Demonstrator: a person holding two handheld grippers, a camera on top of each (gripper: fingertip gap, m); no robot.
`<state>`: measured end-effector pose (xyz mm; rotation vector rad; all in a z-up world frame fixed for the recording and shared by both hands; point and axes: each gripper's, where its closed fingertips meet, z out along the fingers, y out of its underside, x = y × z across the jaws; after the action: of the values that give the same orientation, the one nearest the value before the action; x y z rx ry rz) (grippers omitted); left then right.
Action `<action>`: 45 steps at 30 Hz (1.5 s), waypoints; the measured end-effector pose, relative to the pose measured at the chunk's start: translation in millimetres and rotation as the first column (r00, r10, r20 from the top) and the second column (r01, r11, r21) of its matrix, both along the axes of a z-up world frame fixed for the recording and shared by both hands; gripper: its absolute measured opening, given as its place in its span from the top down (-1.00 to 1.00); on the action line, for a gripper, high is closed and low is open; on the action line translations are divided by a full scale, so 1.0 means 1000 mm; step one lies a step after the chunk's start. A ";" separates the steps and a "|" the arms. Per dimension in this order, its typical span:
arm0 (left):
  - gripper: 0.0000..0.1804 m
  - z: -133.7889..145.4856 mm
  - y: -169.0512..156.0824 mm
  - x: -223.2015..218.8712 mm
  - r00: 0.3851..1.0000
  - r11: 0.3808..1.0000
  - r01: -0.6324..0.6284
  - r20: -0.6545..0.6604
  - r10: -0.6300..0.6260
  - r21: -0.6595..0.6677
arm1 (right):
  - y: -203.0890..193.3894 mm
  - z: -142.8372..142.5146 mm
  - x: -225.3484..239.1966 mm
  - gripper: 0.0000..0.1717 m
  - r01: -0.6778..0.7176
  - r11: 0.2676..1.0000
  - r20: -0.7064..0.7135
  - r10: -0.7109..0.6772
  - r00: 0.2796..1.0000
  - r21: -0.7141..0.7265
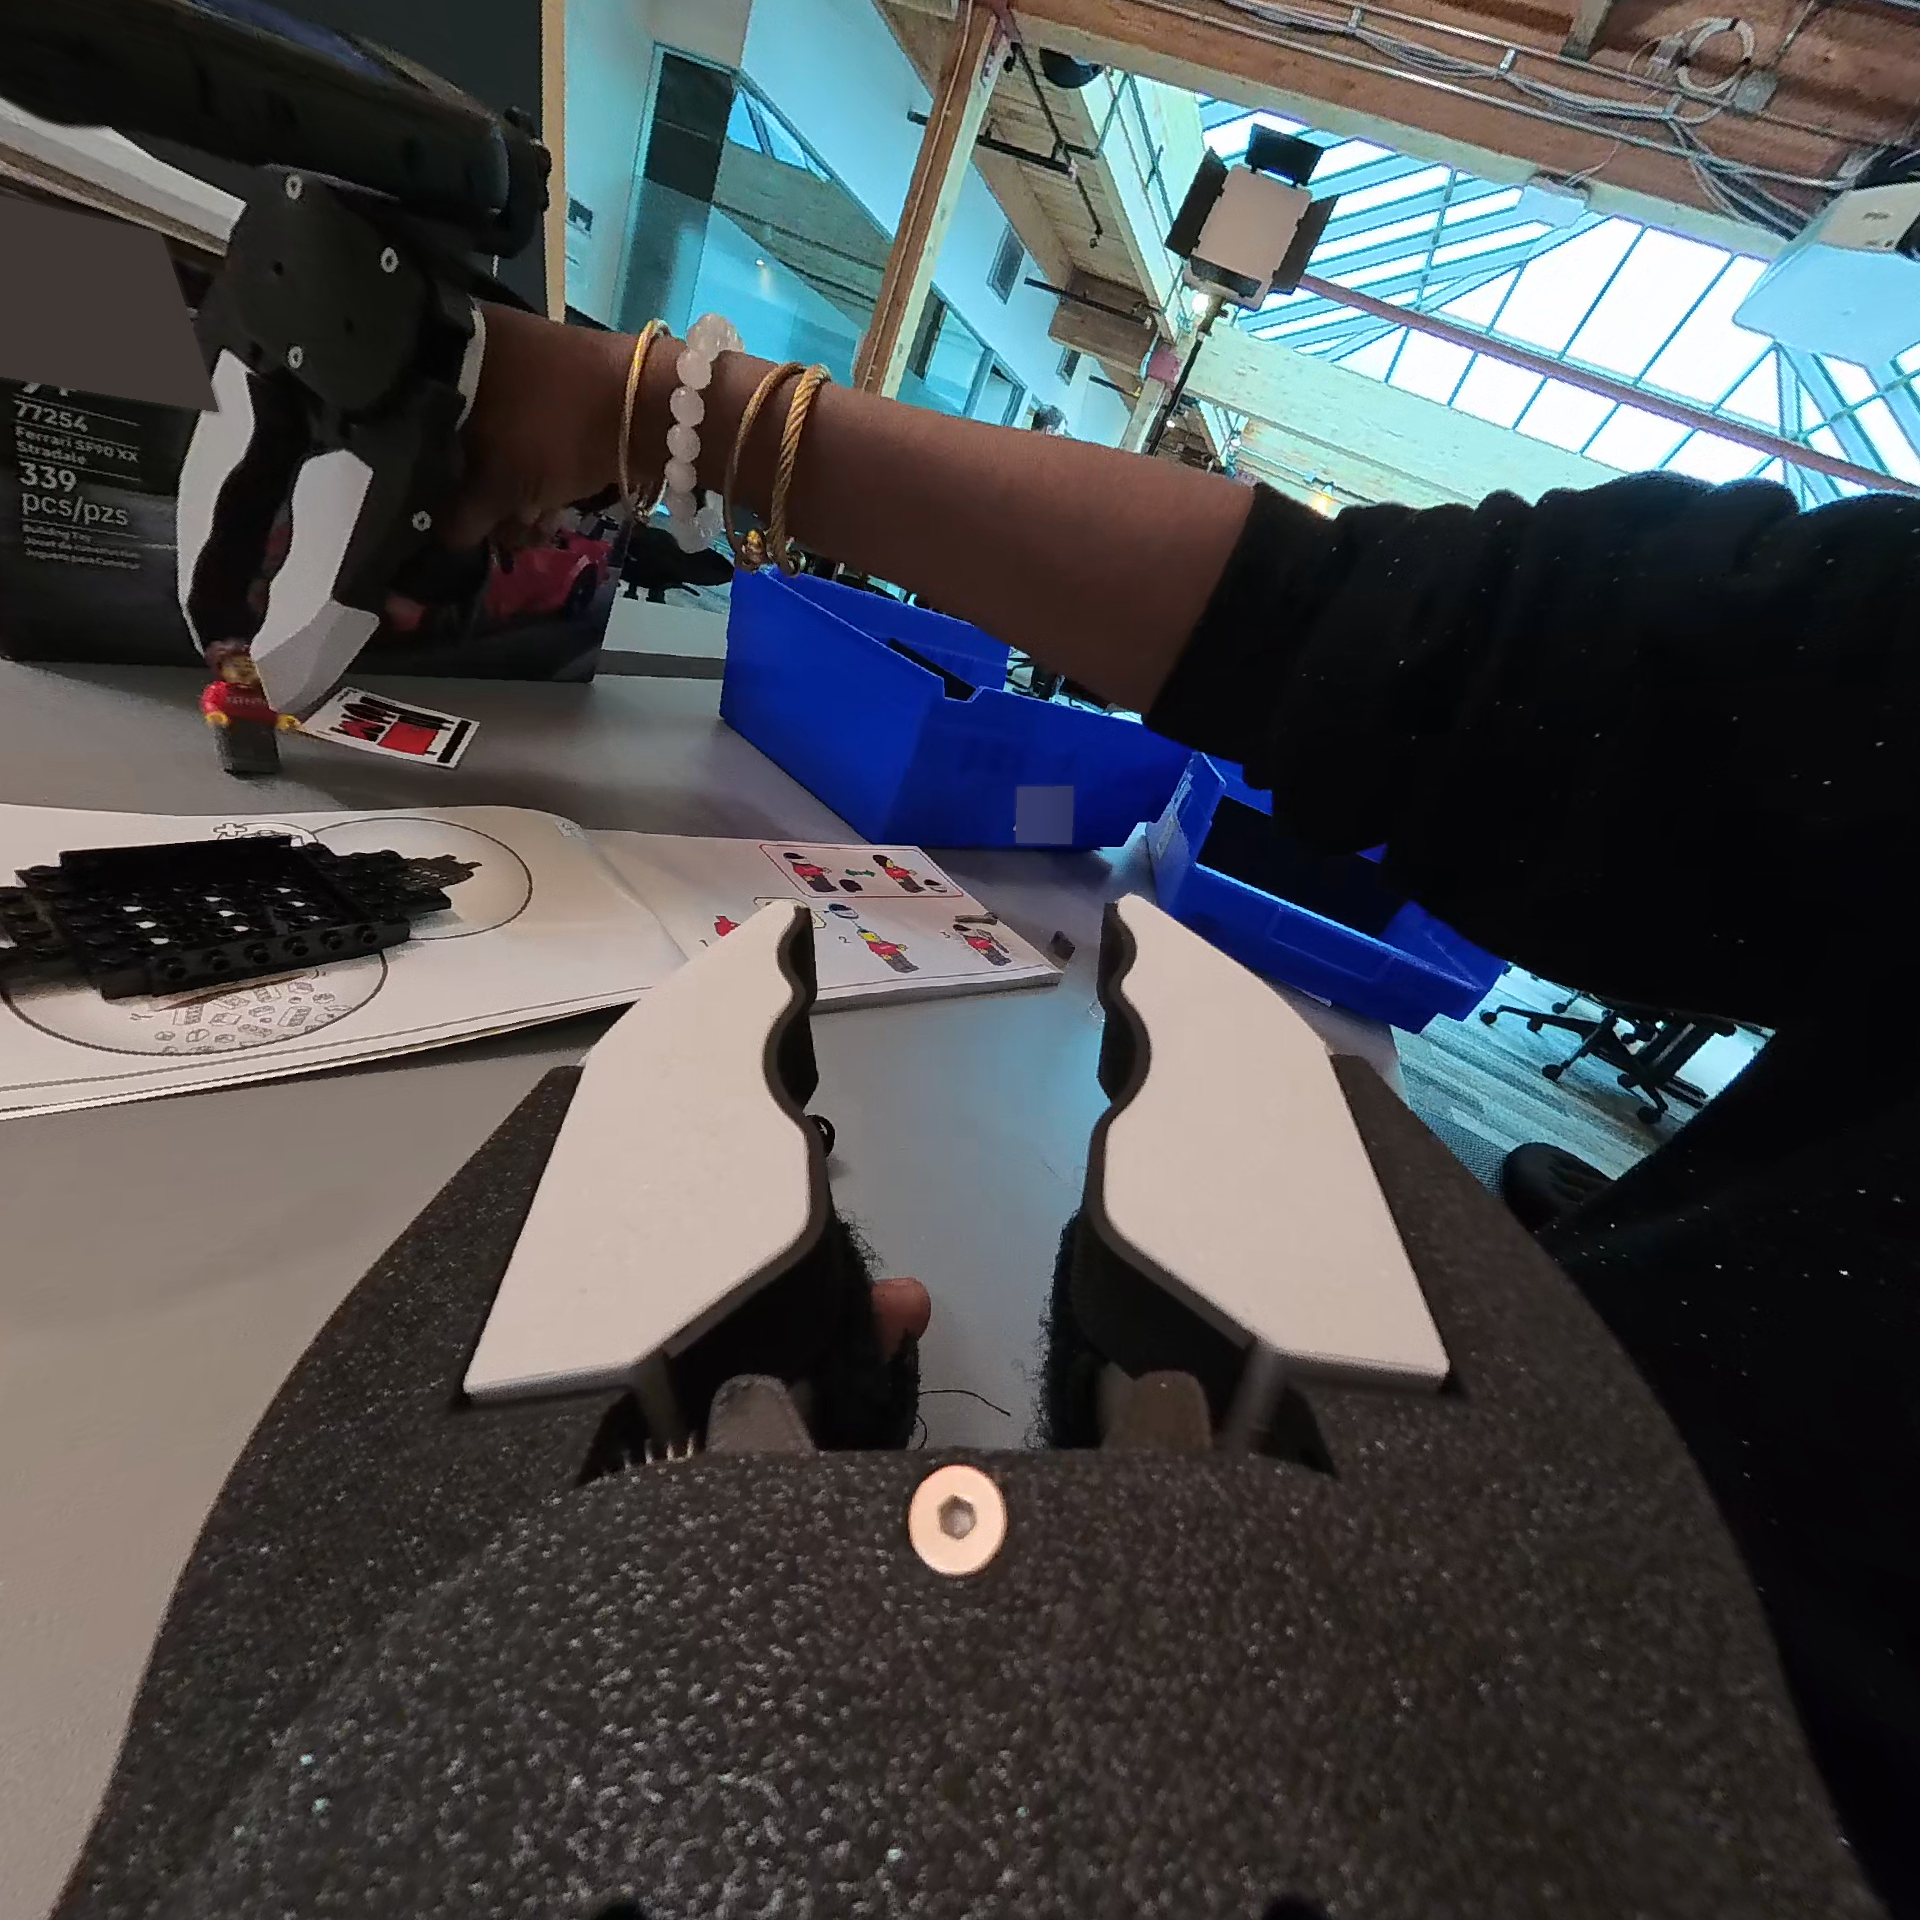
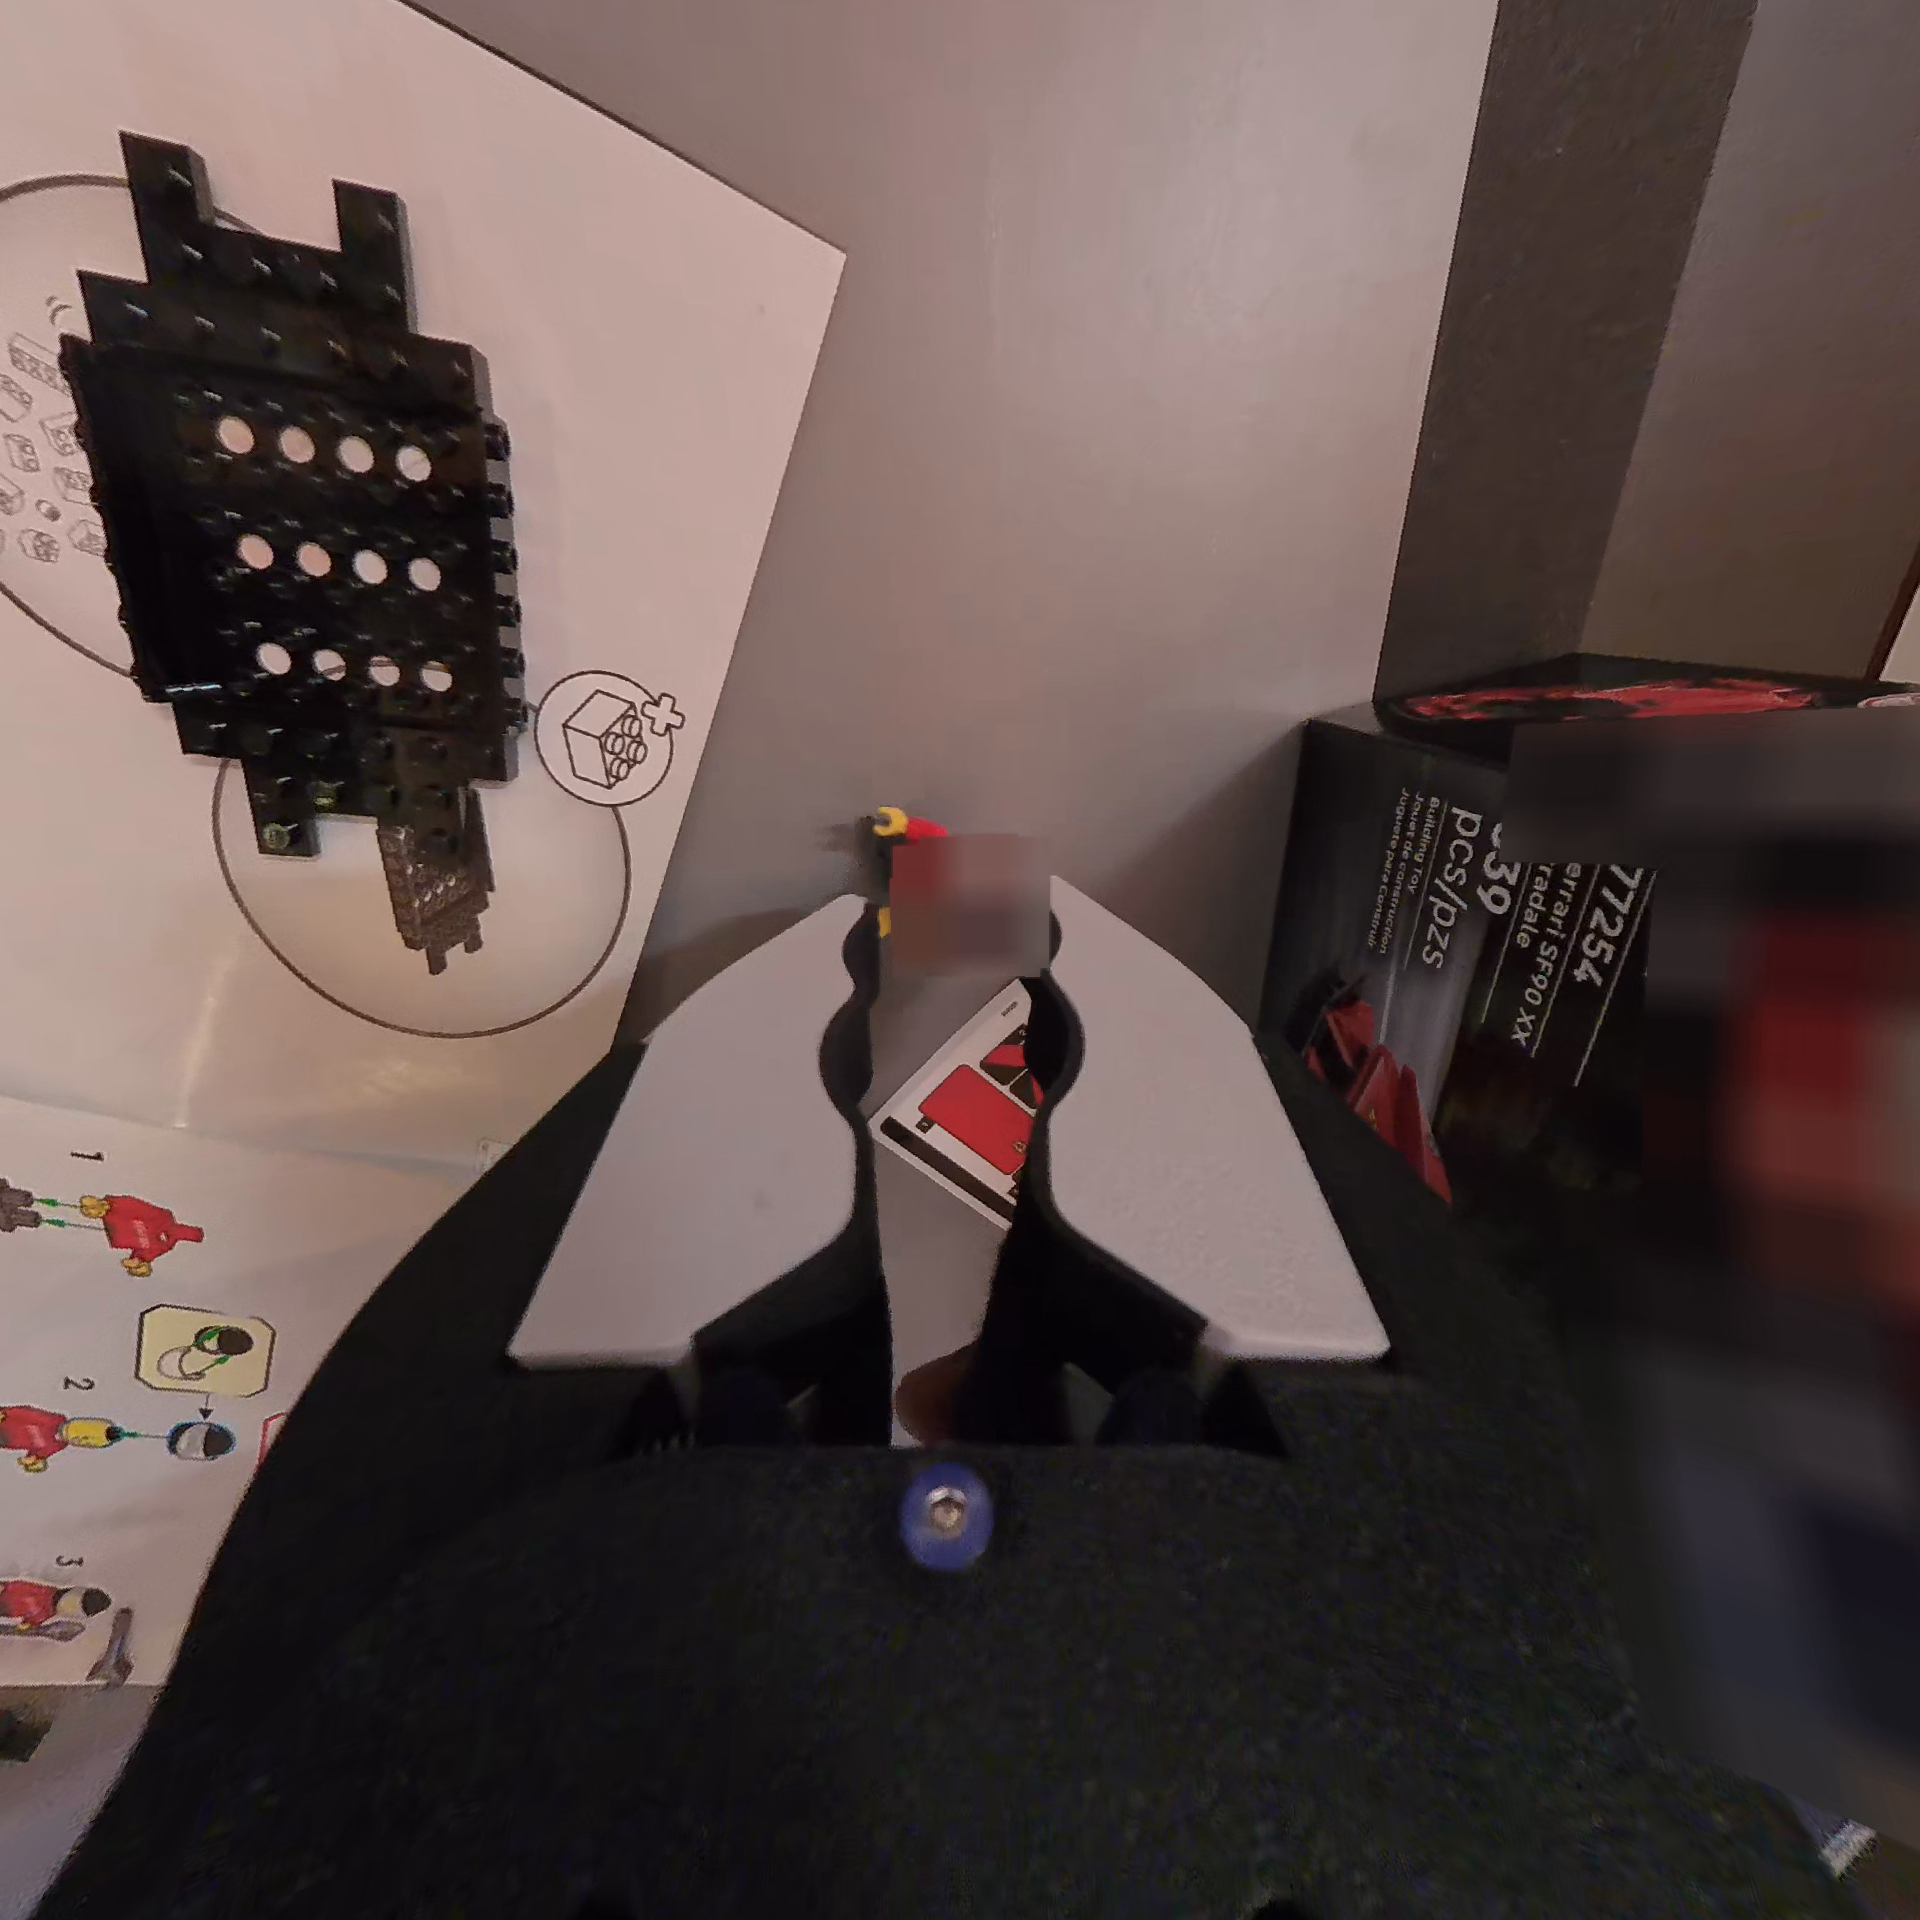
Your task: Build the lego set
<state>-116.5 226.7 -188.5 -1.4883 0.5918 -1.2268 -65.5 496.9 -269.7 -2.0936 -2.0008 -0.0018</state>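
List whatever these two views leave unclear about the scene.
- Right gripper on the toy figure: contact unclear; blur patch covers it in right wrist view, too small in left.
- Blue bin contents: left wrist view, walls and forearm hide them.
- Black brick assembly: cut off by left wrist view's left edge.

A red-and-black toy figure (image 1: 241, 717) with yellow hands is standing on the grey worktop (image 1: 582, 769). Black studded bricks (image 1: 208, 914) are lying on white printed pages (image 1: 582, 914). Two bright blue bins (image 1: 914, 748) are showing beside a red-black-white sticker sheet (image 1: 400, 727).
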 end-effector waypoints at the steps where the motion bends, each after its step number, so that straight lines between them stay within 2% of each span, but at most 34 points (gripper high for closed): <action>1: 0.43 0.000 0.000 0.000 1.000 1.000 -0.001 0.000 0.001 0.000 | 0.000 0.001 0.000 0.69 0.001 1.000 -0.002 -0.001 1.000 0.000; 10: 0.44 0.000 0.001 -0.001 1.000 1.000 -0.004 0.002 0.004 -0.002 | -0.002 0.000 -0.003 0.83 -0.023 1.000 -0.001 0.023 1.000 0.011; 20: 0.45 0.000 0.001 -0.001 1.000 1.000 -0.007 0.005 0.007 -0.005 | -0.005 0.002 -0.004 0.80 -0.021 1.000 -0.002 0.021 1.000 0.003; 37: 0.46 -0.001 0.002 -0.001 1.000 1.000 -0.006 0.006 0.006 -0.013 | -0.006 0.005 0.002 0.65 -0.013 1.000 -0.009 0.013 1.000 -0.007; 45: 0.46 -0.001 0.001 -0.001 1.000 1.000 -0.006 0.005 0.006 -0.012 | -0.008 0.004 0.002 0.66 -0.023 1.000 -0.016 0.022 1.000 -0.012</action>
<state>-117.4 228.2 -189.0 -1.4955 0.5765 -1.2313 -63.7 488.6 -266.2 -2.0718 -2.0202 0.0303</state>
